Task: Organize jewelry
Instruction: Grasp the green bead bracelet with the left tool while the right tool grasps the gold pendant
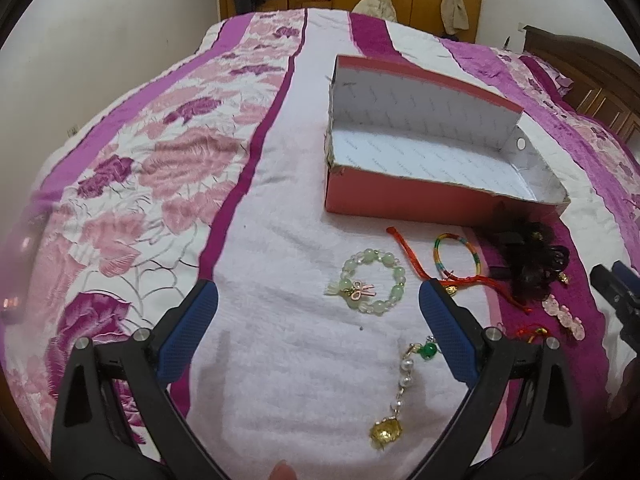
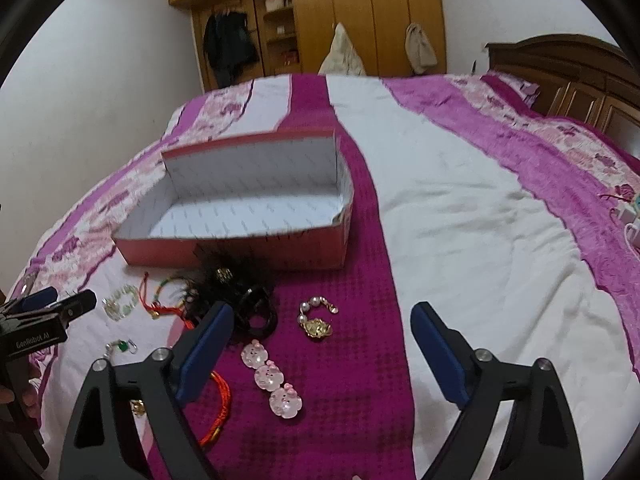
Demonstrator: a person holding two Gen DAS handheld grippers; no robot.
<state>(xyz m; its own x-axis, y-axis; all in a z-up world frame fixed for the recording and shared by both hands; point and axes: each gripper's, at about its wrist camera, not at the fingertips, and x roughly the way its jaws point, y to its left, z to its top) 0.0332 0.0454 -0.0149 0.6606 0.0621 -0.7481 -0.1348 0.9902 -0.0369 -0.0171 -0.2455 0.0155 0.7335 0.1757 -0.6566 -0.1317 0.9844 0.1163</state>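
Note:
An open red box (image 1: 400, 196) with a white inside lies empty on the bed; it also shows in the right wrist view (image 2: 240, 252). In front of it lie a green bead bracelet (image 1: 370, 282), a rainbow bangle (image 1: 460, 256), a pearl and gold pendant (image 1: 394, 396), a black feather hair clip (image 2: 236, 292), a pink pig clip (image 2: 272, 380), a pearl and gold piece (image 2: 316, 318) and a red cord (image 2: 220, 404). My left gripper (image 1: 320, 296) is open, just short of the green bracelet. My right gripper (image 2: 320, 320) is open above the pearl and gold piece.
The bed has a pink, purple and white floral cover (image 1: 160, 160). A wooden wardrobe (image 2: 340, 12) stands behind, a wooden headboard (image 2: 568, 68) at the right. Small white items (image 2: 630, 220) lie at the bed's right edge.

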